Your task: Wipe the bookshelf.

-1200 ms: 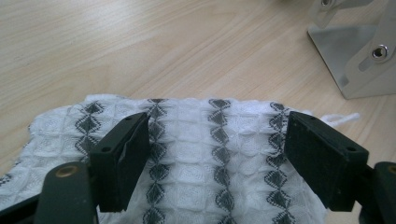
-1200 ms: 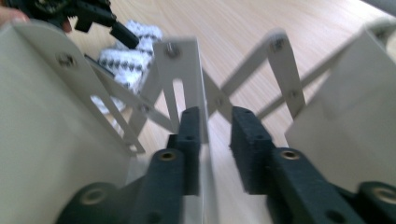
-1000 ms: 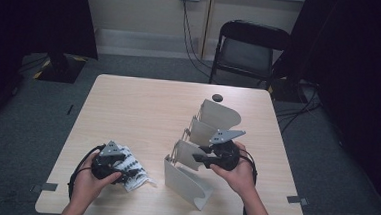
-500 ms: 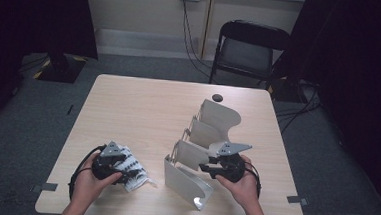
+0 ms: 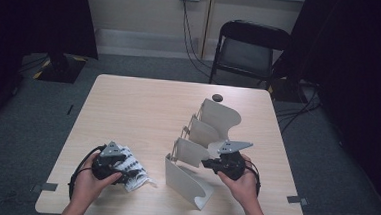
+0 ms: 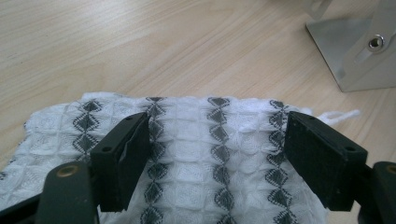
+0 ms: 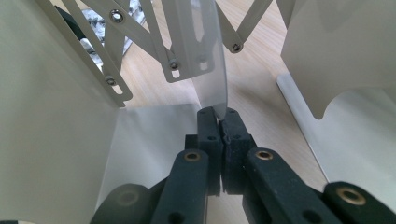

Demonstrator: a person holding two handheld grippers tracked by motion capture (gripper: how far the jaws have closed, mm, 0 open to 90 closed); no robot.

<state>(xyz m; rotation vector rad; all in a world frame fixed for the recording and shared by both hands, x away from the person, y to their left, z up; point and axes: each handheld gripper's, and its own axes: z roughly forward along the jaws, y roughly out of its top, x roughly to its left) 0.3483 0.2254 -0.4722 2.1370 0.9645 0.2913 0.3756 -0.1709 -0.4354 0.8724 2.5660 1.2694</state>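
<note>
1. One wooden table (image 5: 143, 109) carries everything; one small dark round thing (image 5: 217, 97) lies near its far edge.
2. One beige expanding file rack (image 5: 201, 148) with four curved dividers runs from mid-table toward the near edge, right of centre.
3. The right gripper (image 5: 210, 164) has just been closing: its jaws are pressed together on the thin edge of one divider (image 7: 212, 70), the second from the near end.
4. One white cloth with grey diamond rows (image 6: 196, 158) lies by the near left corner.
5. The left gripper (image 5: 129, 173) rests over it, jaws spread, cloth between them unpinched.
</note>
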